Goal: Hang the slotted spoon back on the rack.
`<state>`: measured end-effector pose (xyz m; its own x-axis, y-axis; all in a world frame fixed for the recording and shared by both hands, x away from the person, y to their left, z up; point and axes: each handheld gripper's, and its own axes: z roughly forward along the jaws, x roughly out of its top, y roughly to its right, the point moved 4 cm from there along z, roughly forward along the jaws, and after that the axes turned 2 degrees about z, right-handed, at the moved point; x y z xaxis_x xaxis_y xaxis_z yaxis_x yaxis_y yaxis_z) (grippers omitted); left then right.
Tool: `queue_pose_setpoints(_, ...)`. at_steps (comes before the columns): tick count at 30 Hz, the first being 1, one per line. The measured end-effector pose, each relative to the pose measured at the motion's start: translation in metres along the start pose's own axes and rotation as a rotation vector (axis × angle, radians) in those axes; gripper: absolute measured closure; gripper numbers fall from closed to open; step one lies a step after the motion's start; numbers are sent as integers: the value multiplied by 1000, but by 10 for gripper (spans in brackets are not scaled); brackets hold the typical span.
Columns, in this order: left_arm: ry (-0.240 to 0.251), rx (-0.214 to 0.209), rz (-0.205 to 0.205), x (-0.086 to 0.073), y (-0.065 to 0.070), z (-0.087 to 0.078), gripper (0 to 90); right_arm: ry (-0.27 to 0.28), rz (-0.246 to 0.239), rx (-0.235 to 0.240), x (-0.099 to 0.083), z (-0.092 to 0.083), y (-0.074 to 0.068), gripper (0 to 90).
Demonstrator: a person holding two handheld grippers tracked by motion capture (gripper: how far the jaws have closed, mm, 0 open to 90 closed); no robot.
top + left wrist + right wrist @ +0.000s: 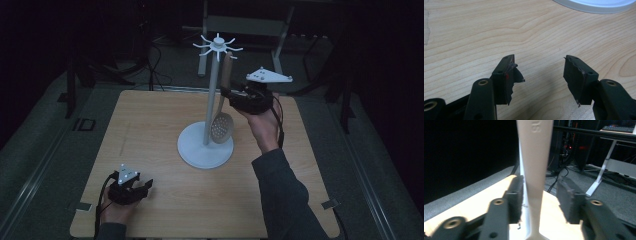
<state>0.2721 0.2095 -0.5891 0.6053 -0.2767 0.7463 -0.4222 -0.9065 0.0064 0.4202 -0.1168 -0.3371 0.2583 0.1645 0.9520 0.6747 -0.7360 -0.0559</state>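
Observation:
A white hanging stand [212,100] with a ring of hooks on top rises from a round base [596,5] at the middle of the wooden table [150,130]. A pale slotted spoon [222,127] hangs from a hook beside the pole, bowl down. My right gripper [226,94] is raised at the spoon's handle [535,157], which stands between the jaws. The left pad is next to the handle and the right pad stands clear of it, so the gripper is open. My left gripper [147,185] rests low near the table's front left, open [540,72] over bare wood.
Dark grey floor surrounds the table on all sides. Behind the table stand a grey desk frame [245,25] and loose cables [155,65]. A white desk leg [599,177] shows beyond the far edge.

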Motion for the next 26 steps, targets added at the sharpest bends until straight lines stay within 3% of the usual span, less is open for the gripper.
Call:
queue_pose_setpoints(13, 2, 0, -2, 0, 0, 0, 432, -54, -3, -54, -9, 2, 8, 252)
queue_pose_setpoints(17, 4, 2, -2, 0, 0, 0, 431, -72, -18, -52, -10, 3, 7, 207)
queue_pose_setpoints(26, 4, 3, -4, 0, -1, 0, 430, -100, -35, -49, -19, -5, 9, 201)
